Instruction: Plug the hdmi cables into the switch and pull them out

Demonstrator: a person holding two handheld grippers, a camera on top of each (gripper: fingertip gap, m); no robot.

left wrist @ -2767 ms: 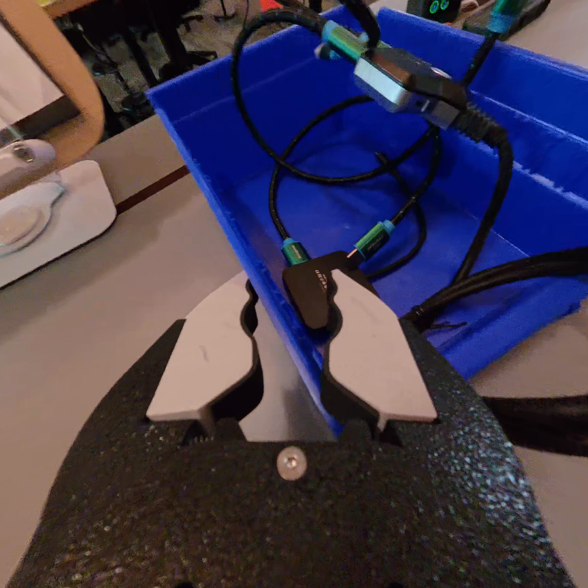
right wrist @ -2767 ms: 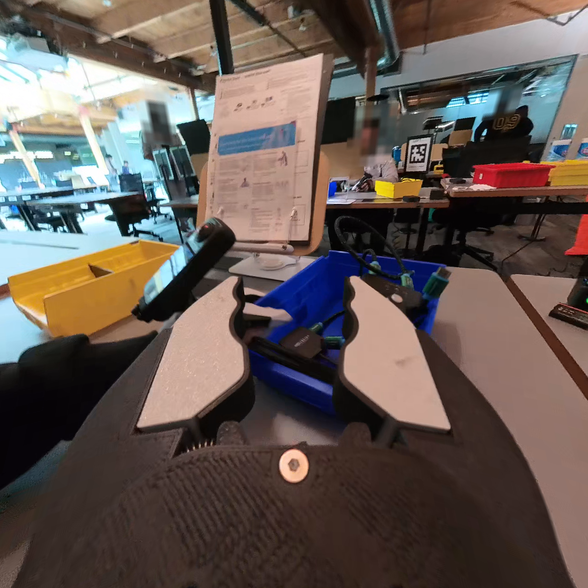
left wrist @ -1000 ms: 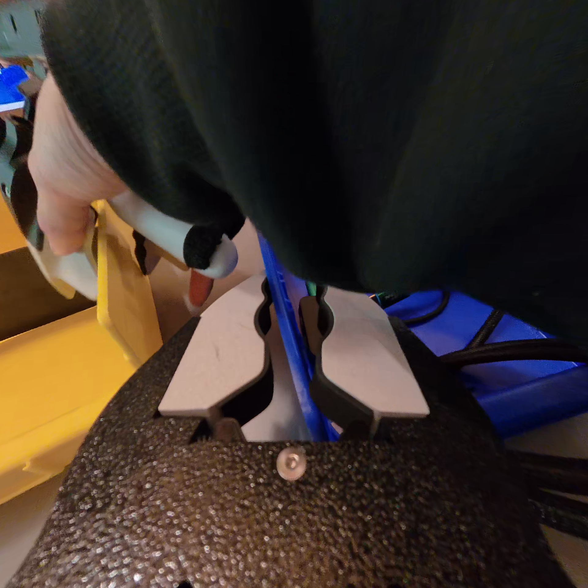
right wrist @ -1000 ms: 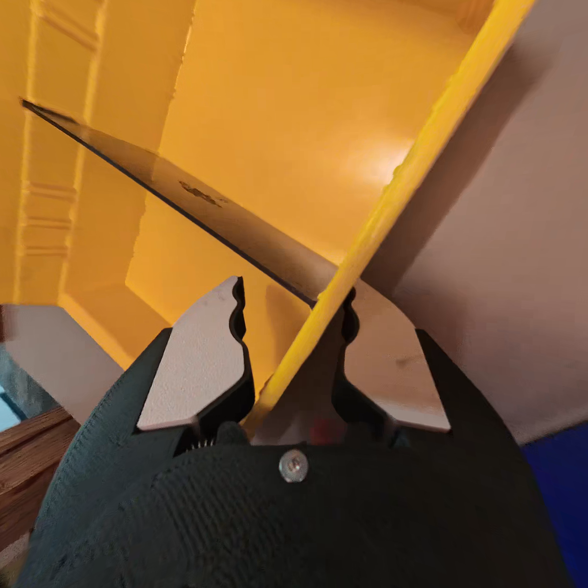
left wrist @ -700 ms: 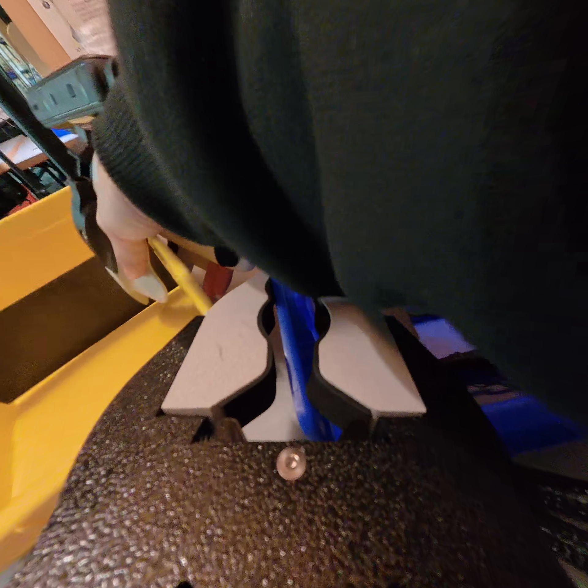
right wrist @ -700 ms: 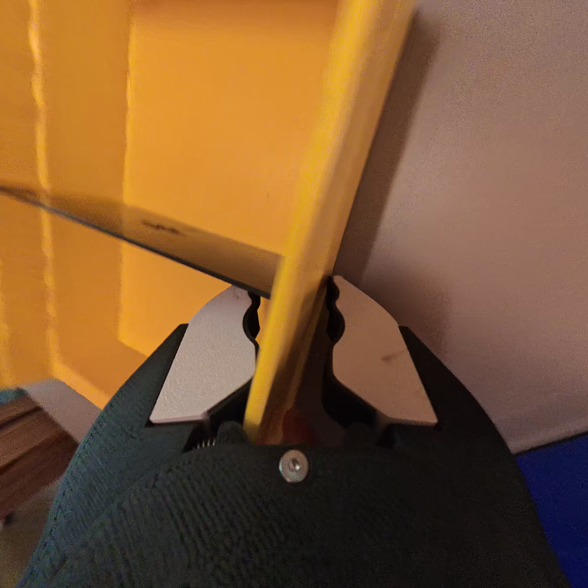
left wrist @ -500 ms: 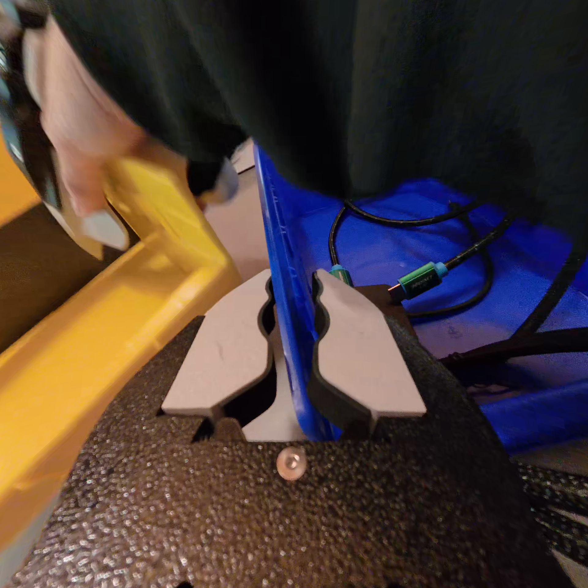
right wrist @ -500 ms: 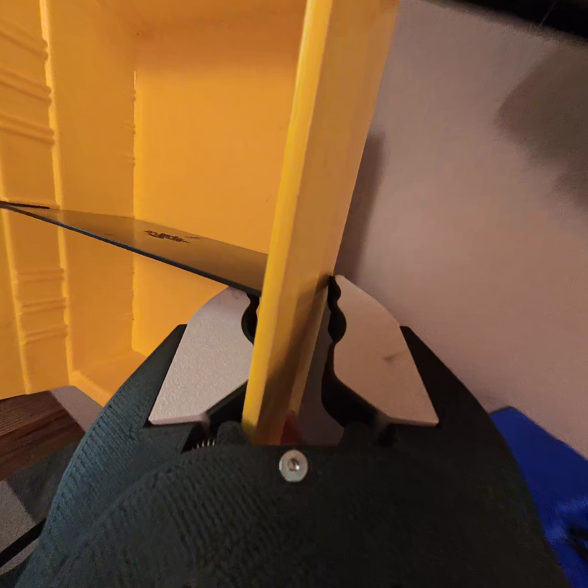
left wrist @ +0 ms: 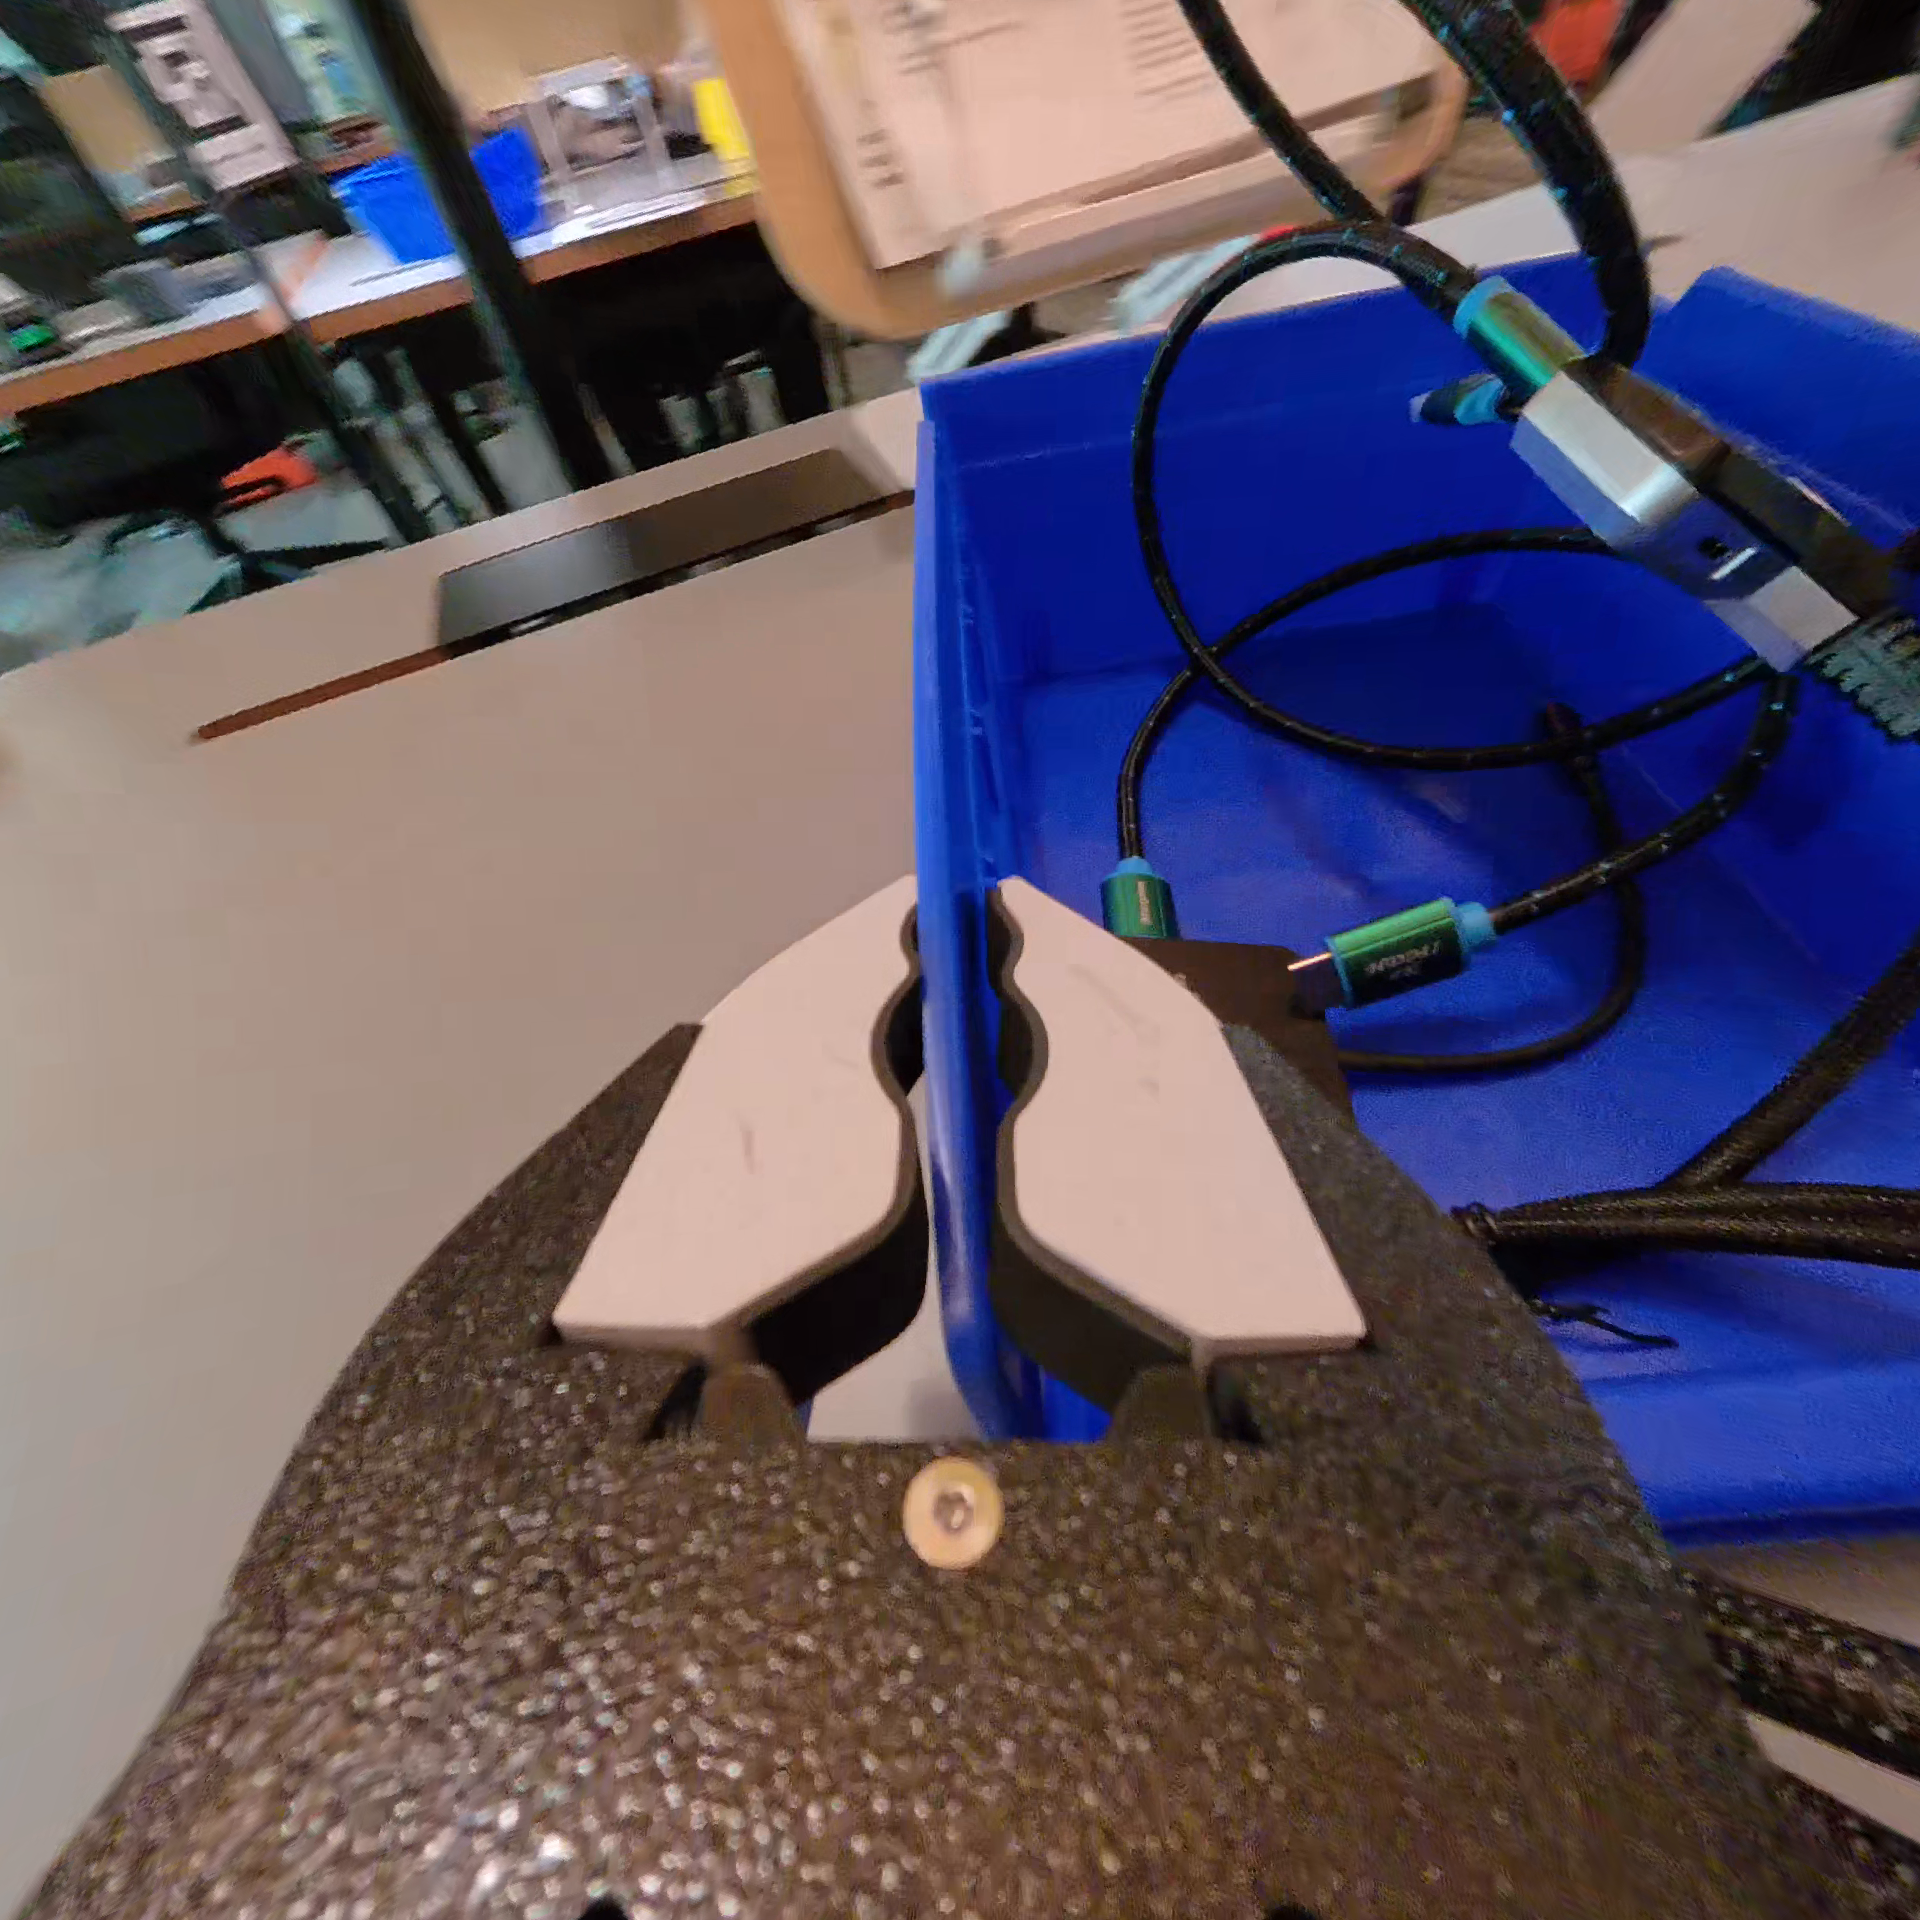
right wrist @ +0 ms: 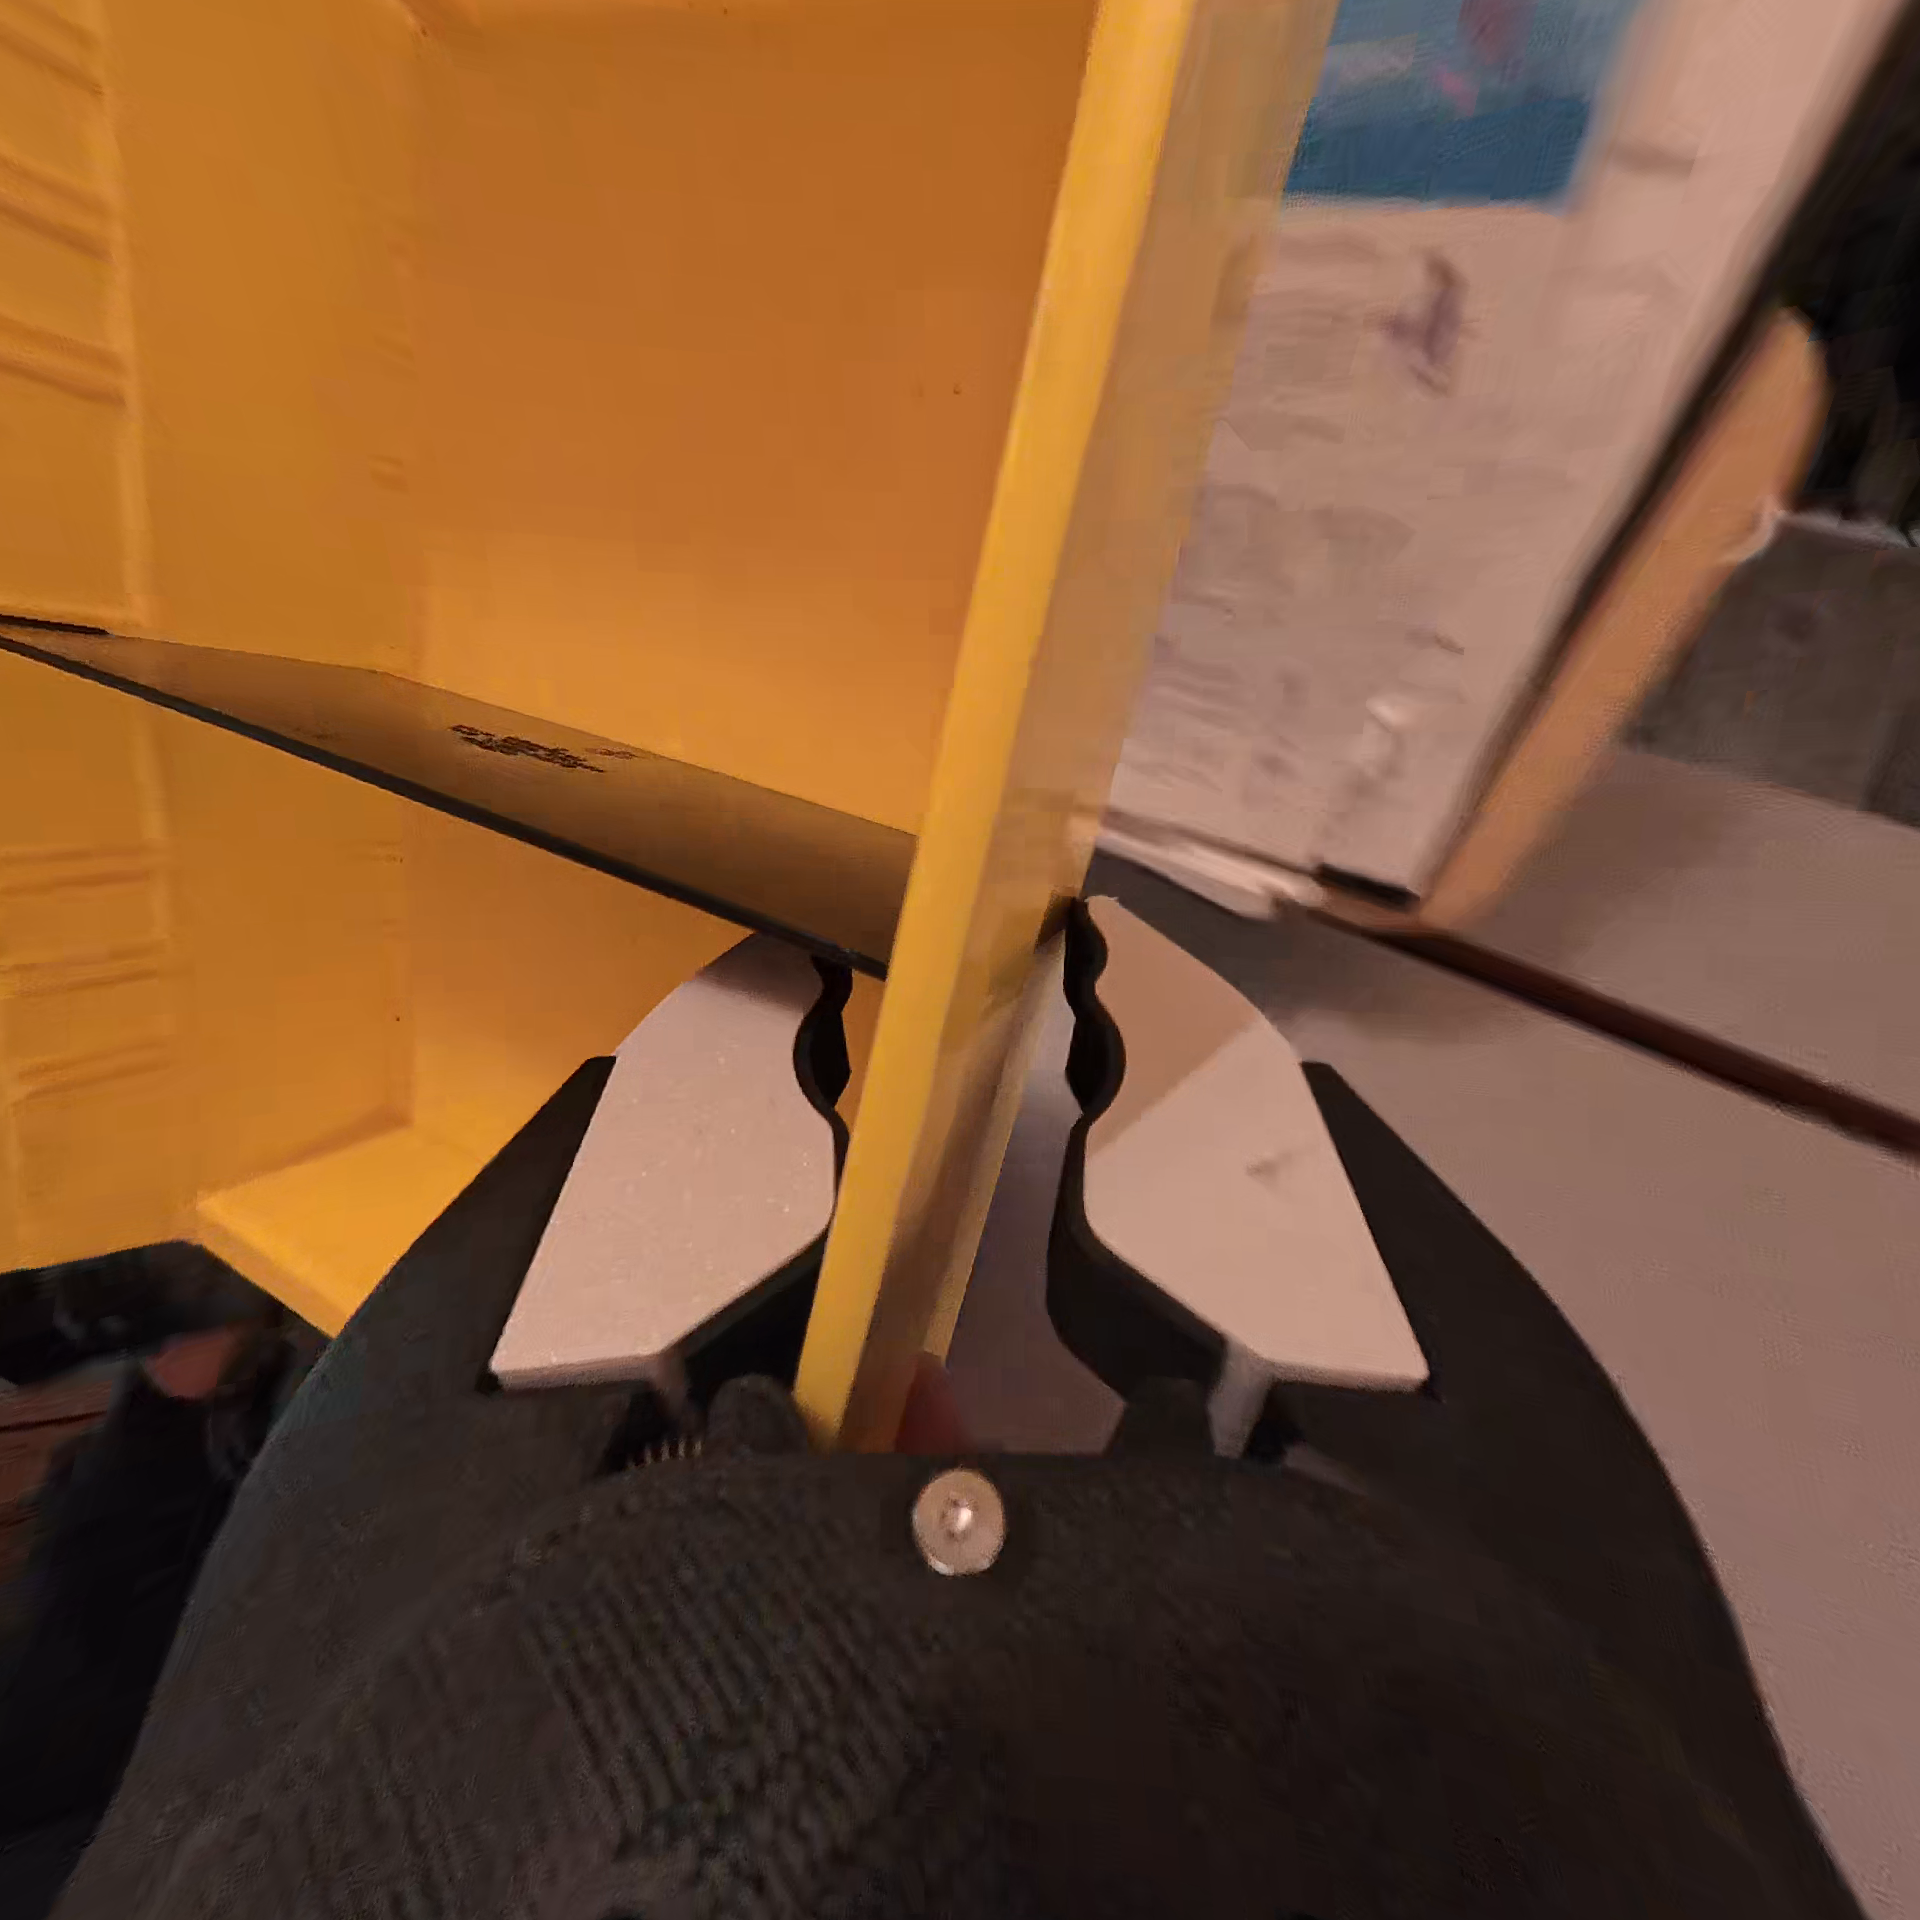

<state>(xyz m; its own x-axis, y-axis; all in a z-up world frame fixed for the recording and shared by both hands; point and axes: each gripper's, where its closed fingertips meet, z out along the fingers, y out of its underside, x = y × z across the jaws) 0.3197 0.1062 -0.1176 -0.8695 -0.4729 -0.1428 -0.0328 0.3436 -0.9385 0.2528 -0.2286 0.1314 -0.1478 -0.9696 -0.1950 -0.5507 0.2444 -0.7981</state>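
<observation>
Left tool (left wrist: pixel 958 914) pinches blue bin (left wrist: pixel 1226 499) wall; right tool (right wrist: pixel 956 940) pinches yellow bin (right wrist: pixel 1049 582) wall. HDMI cables (left wrist: pixel 1382 951) lie unplugged; plugging not begun.

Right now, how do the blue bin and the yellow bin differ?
The blue bin holds braided black cables with green plugs; the yellow bin shows only a flat dark divider across it. The left tool clamps the blue bin's wall, the right tool the yellow bin's. Both are open plastic bins gripped by a side wall.
</observation>
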